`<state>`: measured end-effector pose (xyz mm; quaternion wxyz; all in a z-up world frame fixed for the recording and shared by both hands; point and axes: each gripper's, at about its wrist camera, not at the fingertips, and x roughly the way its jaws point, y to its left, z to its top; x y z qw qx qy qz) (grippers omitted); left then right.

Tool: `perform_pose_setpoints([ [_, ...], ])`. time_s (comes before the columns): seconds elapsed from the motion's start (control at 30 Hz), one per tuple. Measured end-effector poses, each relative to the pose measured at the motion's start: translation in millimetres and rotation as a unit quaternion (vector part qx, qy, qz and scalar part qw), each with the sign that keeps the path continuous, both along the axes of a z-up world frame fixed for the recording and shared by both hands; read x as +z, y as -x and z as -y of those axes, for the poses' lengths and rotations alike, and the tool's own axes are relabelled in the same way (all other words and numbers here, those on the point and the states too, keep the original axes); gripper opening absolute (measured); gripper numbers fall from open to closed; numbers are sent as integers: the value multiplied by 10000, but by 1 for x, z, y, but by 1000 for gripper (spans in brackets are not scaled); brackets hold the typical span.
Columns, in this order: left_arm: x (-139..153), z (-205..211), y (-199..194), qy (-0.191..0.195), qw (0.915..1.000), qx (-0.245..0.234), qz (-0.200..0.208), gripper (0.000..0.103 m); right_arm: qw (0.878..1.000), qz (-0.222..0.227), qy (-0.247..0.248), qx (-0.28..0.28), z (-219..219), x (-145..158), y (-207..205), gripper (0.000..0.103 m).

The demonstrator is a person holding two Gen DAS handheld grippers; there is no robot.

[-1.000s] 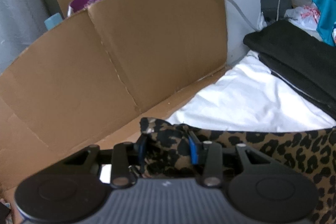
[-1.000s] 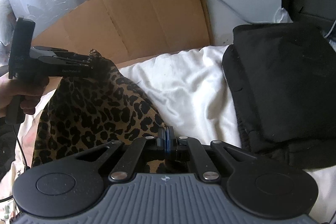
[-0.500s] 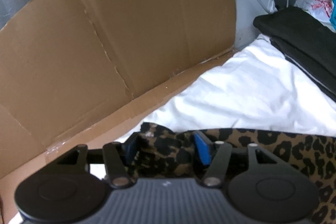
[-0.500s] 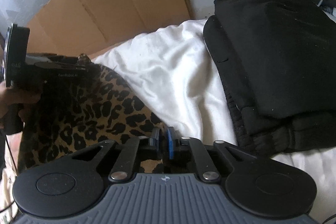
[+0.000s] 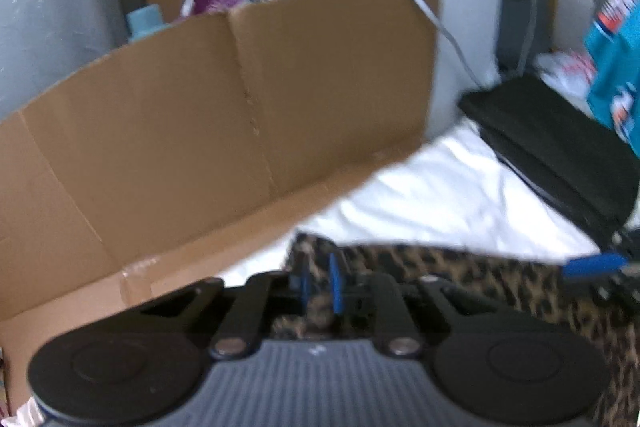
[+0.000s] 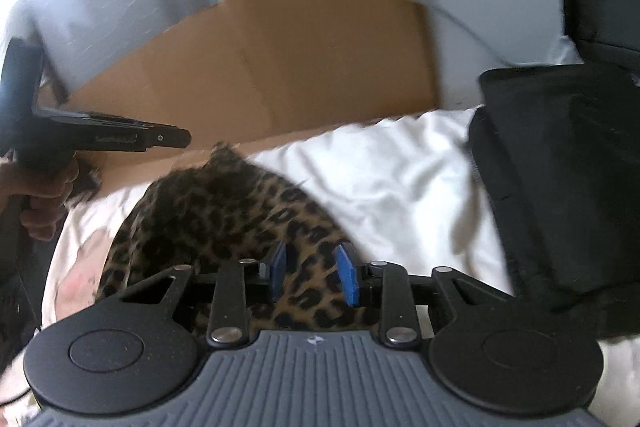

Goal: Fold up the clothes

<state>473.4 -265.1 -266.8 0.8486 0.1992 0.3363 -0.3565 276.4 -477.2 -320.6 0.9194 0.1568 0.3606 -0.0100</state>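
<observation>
Lying across the white bedding (image 6: 384, 179), the leopard-print garment (image 6: 240, 219) sits bunched between both grippers. It hung draped from the left gripper a second ago; now it has dropped onto the sheet. Right gripper (image 6: 312, 273): jaws opening, pads clear of the cloth beneath, its pinch released. Left gripper (image 5: 318, 285): jaws closing, nearly together, a corner of fabric between them; whether the pads press is blurred. Judged a re-grip for another fold. Cardboard (image 5: 224, 115) behind; folded black clothes (image 6: 560, 179) right; grey cable (image 5: 424, 7) overhead, clear
</observation>
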Motion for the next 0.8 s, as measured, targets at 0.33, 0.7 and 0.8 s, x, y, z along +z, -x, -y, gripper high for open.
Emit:
perform_pose_setpoints([
  [0.33,-43,-8,3,-165,9988,51,-462,9,9993,-318,-148,-120,0,-25,-16,26],
  [0.7,-66,4,1,-389,9981,100,-457,2,9987,-428,-147,-246,7,-36,-16,24],
  [0.8,-59,3,4,-403,9984,126,-389,3,9983,-457,-177,-306,13,-36,-13,22],
])
